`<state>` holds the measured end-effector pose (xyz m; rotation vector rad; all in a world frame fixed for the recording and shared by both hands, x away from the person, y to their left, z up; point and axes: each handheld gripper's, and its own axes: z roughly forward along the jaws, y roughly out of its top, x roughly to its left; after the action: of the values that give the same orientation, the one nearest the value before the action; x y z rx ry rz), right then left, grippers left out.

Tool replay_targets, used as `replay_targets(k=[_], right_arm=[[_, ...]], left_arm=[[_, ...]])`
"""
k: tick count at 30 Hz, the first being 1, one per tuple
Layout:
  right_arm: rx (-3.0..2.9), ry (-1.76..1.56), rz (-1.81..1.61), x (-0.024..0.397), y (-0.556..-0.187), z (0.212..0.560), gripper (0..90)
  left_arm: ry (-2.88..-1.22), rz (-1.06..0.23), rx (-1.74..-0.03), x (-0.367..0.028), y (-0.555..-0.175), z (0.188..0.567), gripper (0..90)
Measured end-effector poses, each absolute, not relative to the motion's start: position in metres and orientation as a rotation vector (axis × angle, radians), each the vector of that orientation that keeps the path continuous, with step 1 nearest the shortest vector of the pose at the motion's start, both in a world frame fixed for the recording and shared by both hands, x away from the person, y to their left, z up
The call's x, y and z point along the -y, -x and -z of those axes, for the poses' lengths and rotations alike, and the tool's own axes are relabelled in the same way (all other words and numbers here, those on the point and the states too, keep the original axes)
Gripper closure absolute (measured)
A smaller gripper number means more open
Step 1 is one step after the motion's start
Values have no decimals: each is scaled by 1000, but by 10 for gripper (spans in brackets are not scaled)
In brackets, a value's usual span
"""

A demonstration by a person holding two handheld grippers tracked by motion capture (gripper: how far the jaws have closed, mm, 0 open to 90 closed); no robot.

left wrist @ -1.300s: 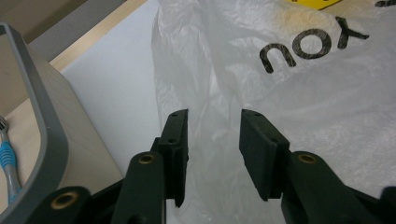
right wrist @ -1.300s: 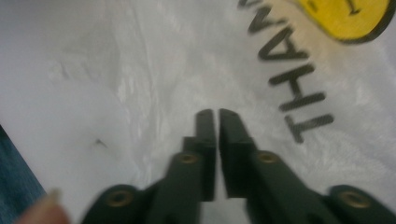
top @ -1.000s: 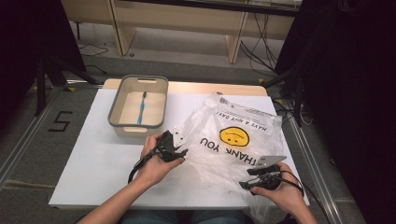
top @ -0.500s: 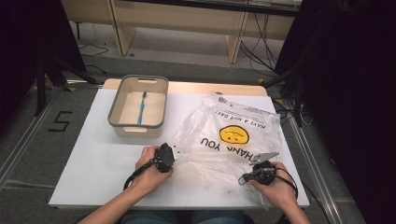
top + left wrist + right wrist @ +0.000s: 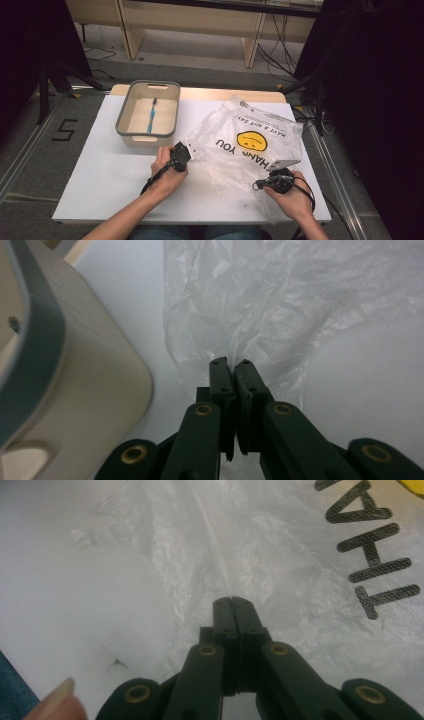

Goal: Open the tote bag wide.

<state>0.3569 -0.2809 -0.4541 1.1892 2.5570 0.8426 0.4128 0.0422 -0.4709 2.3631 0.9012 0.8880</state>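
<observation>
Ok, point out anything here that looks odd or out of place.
Nothing looks damaged or spilled. The crumpled clear plastic bag with the yellow smiley face lies with its print upside down from the person's side, and one corner hangs over the white table's near edge. The blue toothbrush lies in the beige basin.

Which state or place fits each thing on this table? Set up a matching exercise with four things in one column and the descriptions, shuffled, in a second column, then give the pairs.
Things:
1. plastic bag
2. toothbrush
3. bin
4. left gripper

Descriptions:
A. blue, lying inside the bin
B. shut on the bag's edge, next to the bin
C. clear, printed with a yellow smiley face
D. beige with a grey rim, at the table's far left

Pairs: 1-C, 2-A, 3-D, 4-B
</observation>
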Motion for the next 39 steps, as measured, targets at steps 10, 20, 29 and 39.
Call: replay_targets(k=[10, 20, 29, 39], right_arm=[[-2543, -1185, -869, 286, -355, 453, 783], [-2430, -1093, -965, 295, -353, 445, 542], [-2354, -977, -1086, 284, -353, 436, 436], [-2367, -931, -1106, 269, -359, 436, 417]], left_arm=[[-2267, -747, -918, -54, -406, 465, 652], [-2162, -606, -889, -76, -381, 452, 390], [-2137, -583, -875, -88, -365, 451, 326], [-2132, -570, -869, -94, -353, 455, 323]])
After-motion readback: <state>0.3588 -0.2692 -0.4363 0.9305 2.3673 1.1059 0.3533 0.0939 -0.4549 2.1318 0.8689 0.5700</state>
